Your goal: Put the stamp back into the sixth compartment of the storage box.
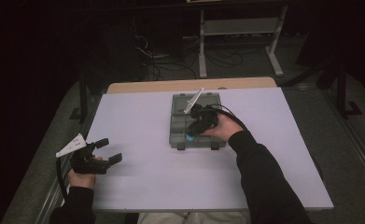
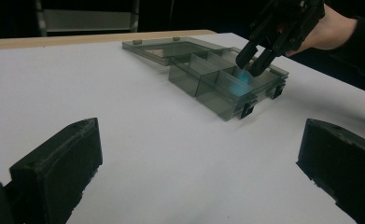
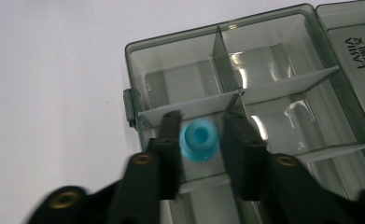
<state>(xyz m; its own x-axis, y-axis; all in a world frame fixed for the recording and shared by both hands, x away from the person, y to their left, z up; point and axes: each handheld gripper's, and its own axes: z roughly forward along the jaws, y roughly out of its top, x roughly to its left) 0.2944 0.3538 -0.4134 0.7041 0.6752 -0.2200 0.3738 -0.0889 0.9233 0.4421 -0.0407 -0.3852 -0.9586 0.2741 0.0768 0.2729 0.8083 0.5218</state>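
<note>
Closest to the lens in the right gripper view, two matte black jaws with brass-coloured screws rose from the bottom edge and flanked a small blue ring-shaped piece [image 3: 199, 140], a short, round plastic sleeve with a hole through its middle. The right gripper [image 3: 199, 135] had its jaws set narrowly apart, the blue piece sitting between them; motion blur made it impossible to tell whether the pads actually touched it. It hung over a front compartment of the compartment box [image 3: 138, 51], a shallow rectangular case of smoky, translucent grey plastic with thin straight dividers and glossy floors that caught the light. A small latch tab stuck out from the box's side wall, and its hinged lid lay flat open beyond, bearing printed lettering.

From the high view, the box [image 1: 176, 122] sat near the middle of the worktop [image 1: 138, 186], a smooth, pale matte sheet, and a blue glow marked the piece [image 1: 190, 137] at the near left corner of the box, under the right gripper [image 1: 193, 132], which a hand held from the right.

Well apart, at the near left edge of the worktop, the left gripper [image 1: 109, 150] rested in the other hand, its blocky black jaws spread wide with nothing between them; the left gripper view showed their rough, chunky pads [image 2: 59, 163] over bare worktop.
</note>
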